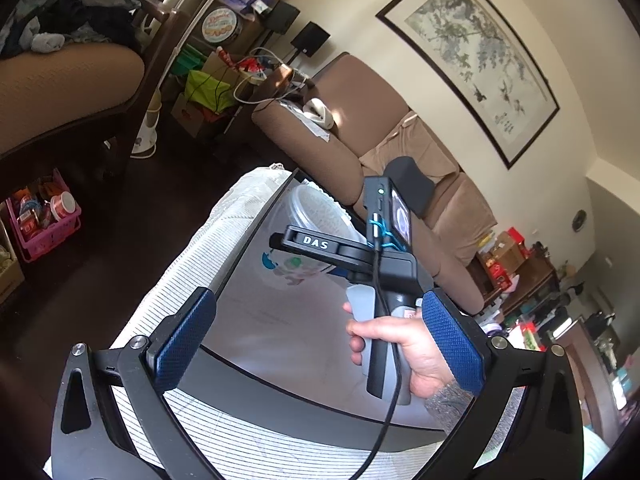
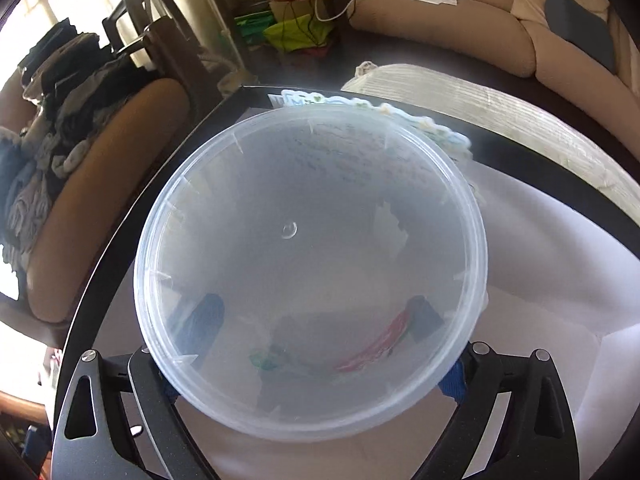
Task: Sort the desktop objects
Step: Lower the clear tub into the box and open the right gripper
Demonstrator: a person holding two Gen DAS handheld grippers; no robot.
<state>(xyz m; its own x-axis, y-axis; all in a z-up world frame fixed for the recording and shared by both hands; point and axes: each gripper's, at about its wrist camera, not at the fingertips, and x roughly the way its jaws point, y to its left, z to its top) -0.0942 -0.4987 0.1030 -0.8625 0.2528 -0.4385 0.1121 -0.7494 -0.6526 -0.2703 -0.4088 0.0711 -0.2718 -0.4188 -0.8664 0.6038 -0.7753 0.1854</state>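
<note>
right tongs point(image 2: 316, 344) clamped on round translucent plastic tub with clear lid point(image 2: 312, 264), blue pads pressing opposite walls under lid rim; tub held over white sheet on black-framed table point(image 2: 120, 240). red and green items dimly visible inside tub, identity unclear. likely light, thin-walled, flexible, slick; hard squeeze may buckle wall or pop lid. best hold: below rim, where wall is stiffest. left tongs point(image 1: 320, 348) spread apart, empty, near tub point(image 1: 308, 216), facing right hand point(image 1: 400, 348).
</note>
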